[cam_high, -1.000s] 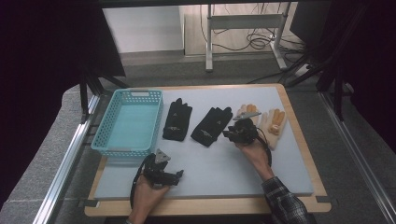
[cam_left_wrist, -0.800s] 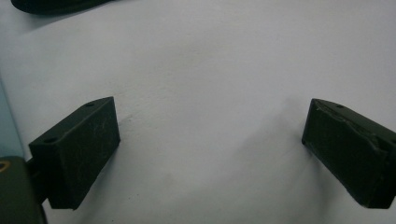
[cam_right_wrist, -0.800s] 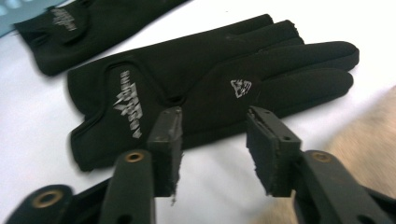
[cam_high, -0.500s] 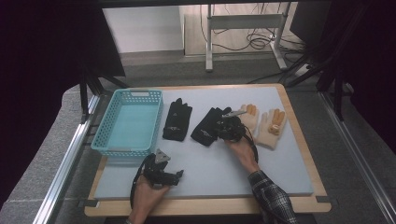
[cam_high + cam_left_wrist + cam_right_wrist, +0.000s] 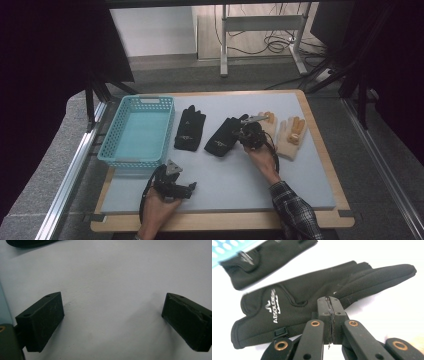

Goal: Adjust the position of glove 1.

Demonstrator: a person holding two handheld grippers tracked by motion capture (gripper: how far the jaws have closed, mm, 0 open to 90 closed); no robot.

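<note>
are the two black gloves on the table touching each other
Apart. The high view shows bare grey mat between the left black glove and the right black glove.

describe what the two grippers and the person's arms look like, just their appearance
Both the left gripper and right gripper are black, each topped by a grey three-cornered plate, with a black cable looping back along the hand. The right gripper's linkage arms carry copper-coloured rivets. The right arm wears a dark plaid sleeve.
</note>
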